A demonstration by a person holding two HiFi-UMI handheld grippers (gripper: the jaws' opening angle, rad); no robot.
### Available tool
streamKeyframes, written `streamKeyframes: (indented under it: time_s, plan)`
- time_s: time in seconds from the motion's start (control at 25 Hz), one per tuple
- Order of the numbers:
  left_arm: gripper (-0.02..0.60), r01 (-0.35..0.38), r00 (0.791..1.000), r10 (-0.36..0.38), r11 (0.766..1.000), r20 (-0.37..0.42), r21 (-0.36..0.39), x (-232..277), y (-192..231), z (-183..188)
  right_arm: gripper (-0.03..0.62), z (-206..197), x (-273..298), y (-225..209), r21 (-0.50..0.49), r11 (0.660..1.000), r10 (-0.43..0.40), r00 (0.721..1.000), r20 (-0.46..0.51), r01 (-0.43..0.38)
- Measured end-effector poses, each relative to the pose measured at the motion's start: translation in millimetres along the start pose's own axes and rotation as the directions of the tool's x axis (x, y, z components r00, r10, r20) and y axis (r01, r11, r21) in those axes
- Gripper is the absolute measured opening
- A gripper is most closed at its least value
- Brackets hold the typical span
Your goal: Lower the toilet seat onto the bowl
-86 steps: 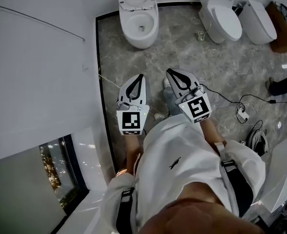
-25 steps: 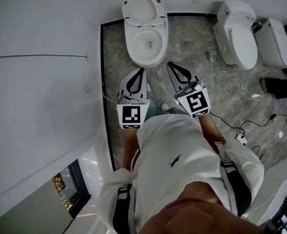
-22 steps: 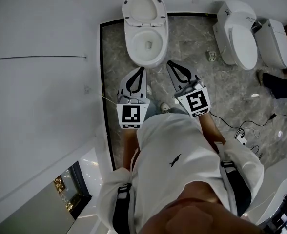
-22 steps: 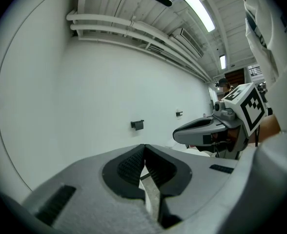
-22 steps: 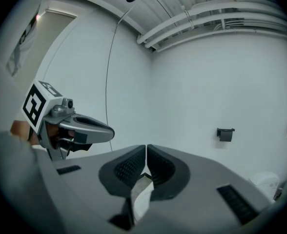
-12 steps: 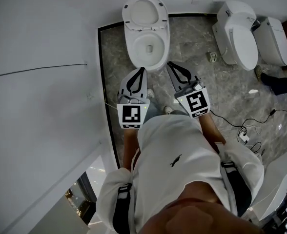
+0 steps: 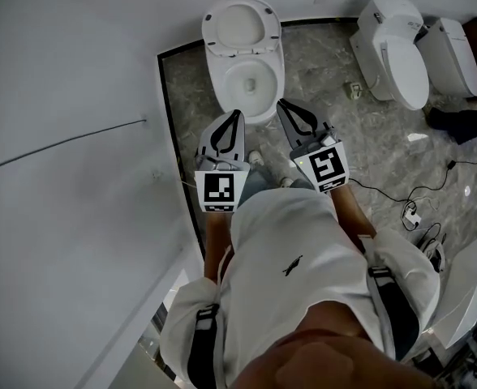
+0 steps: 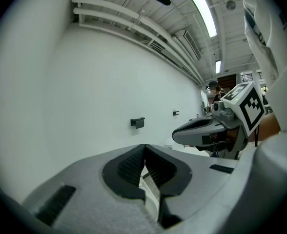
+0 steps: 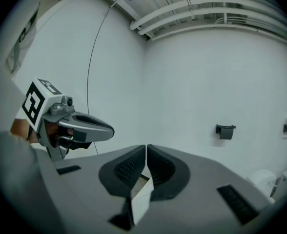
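In the head view a white toilet stands against the far wall. Its seat (image 7: pixel 240 23) is raised and leans back over the open bowl (image 7: pixel 222 75). My left gripper (image 7: pixel 238 113) is shut and empty, its tip just short of the bowl's front rim. My right gripper (image 7: pixel 280 104) is also shut and empty, beside the bowl's front right. In the left gripper view the left gripper (image 8: pixel 144 147) has its jaws together, facing the white wall. In the right gripper view the right gripper (image 9: pixel 146 147) shows its pads meeting, with nothing between them.
Two more white toilets (image 7: pixel 393 55) (image 7: pixel 451 49) stand at the right on the grey marble floor. A white wall (image 7: pixel 68 96) runs close along my left. Cables (image 7: pixel 388 191) lie on the floor at the right. A dark wall fitting (image 8: pixel 137 122) (image 9: pixel 225 130) hangs ahead.
The toilet has come nearer in the head view, from well ahead to just past my gripper tips. Both grippers stay shut and side by side.
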State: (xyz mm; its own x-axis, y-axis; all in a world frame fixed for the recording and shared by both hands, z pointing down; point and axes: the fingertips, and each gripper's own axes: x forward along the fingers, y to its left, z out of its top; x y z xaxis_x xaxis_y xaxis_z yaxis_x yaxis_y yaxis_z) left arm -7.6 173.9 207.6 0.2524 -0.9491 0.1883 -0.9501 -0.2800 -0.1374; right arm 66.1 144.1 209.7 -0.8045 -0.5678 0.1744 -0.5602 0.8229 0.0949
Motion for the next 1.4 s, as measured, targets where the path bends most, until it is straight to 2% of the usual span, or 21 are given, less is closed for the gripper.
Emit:
streamKeyframes:
  time_s: [0.44,0.56,0.76,1.04,1.4]
  plan:
    - [0.029,0.075,0.997,-0.076,0.997,0.004,0.009,30,54,-12,0.033,-1,56,-4,0.019,0.997,-0.074,0.997,-0.03,0.075]
    - [0.028,0.085,0.996,-0.085,0.996,0.007,-0.008,42,61,-9,0.033,-3,65,-9,0.026,0.996,-0.089,0.995,-0.043,0.09]
    - [0.028,0.117,0.993,-0.117,0.993,-0.01,0.01,58,70,-19,0.032,-6,78,-21,0.033,0.993,-0.114,0.992,-0.055,0.116]
    - [0.028,0.114,0.994,-0.114,0.993,-0.006,0.011,88,80,-20,0.032,-12,96,-45,0.042,0.992,-0.116,0.991,-0.064,0.119]
    - [0.028,0.072,0.997,-0.073,0.997,-0.026,-0.01,131,102,-26,0.032,-18,134,-81,0.043,0.996,-0.073,0.994,-0.078,0.076]
